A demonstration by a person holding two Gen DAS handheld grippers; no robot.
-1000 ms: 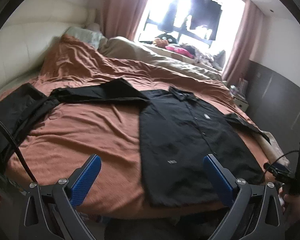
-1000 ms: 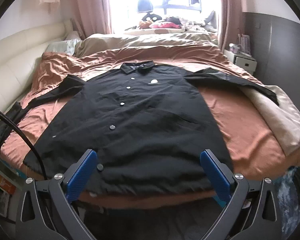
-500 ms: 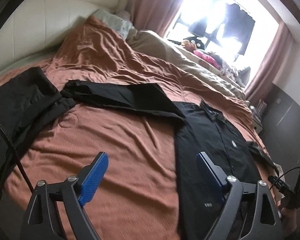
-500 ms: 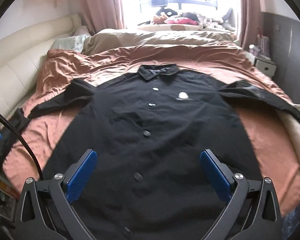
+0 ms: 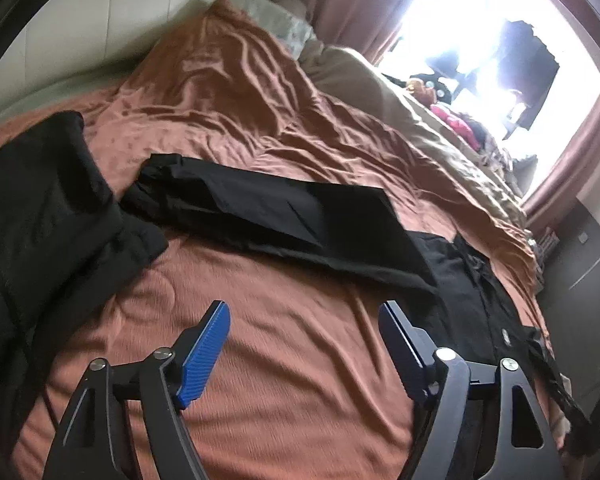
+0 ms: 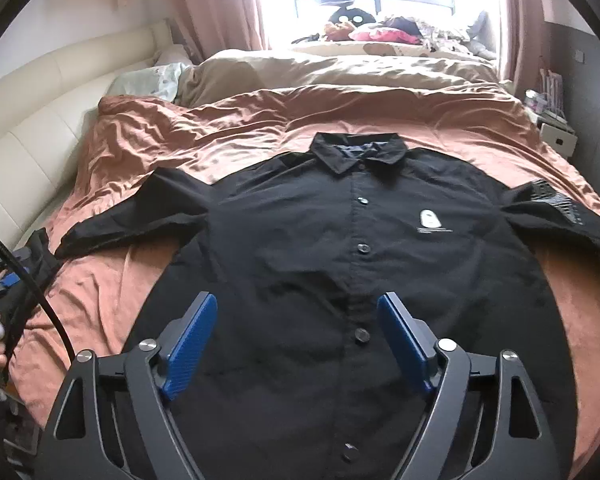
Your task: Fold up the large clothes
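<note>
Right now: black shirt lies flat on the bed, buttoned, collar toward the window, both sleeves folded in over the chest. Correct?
Not quite. The black shirt lies flat on the bed, buttoned, collar toward the window, but both sleeves are spread outward, not folded in. The right wrist view shows it.

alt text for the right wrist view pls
A black button-up shirt lies flat, face up, sleeves spread, on a rust-coloured bedspread. The right gripper hangs over its lower front, jaws apart with nothing between them, having just been closing.
</note>
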